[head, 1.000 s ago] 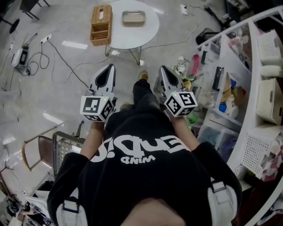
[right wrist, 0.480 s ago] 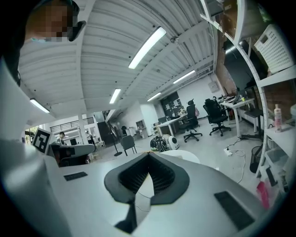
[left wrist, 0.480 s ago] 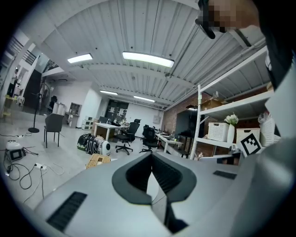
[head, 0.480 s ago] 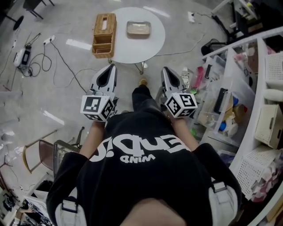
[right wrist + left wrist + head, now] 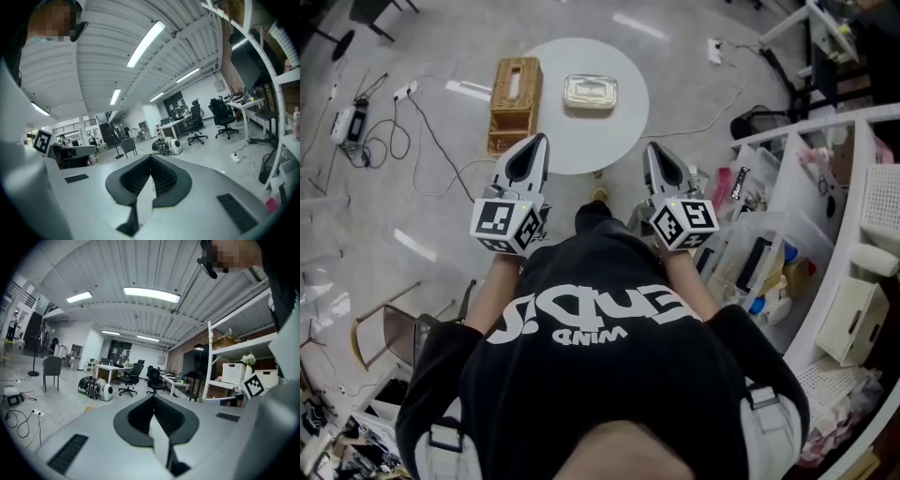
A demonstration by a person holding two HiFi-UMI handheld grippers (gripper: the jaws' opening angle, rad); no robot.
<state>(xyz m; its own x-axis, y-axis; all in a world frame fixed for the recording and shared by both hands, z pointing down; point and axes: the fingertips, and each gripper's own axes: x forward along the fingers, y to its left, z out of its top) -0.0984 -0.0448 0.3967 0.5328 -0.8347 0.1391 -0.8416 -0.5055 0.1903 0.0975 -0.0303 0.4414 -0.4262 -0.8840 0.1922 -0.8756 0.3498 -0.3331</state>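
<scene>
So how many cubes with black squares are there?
2: the left cube sits on the left gripper, the right cube on the right gripper. Others may be hidden.

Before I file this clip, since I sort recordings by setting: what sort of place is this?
Probably an open-plan office or lab workspace. It has desks with black swivel chairs, tall white shelving holding baskets and supplies, and a round white table in the open floor space.
</scene>
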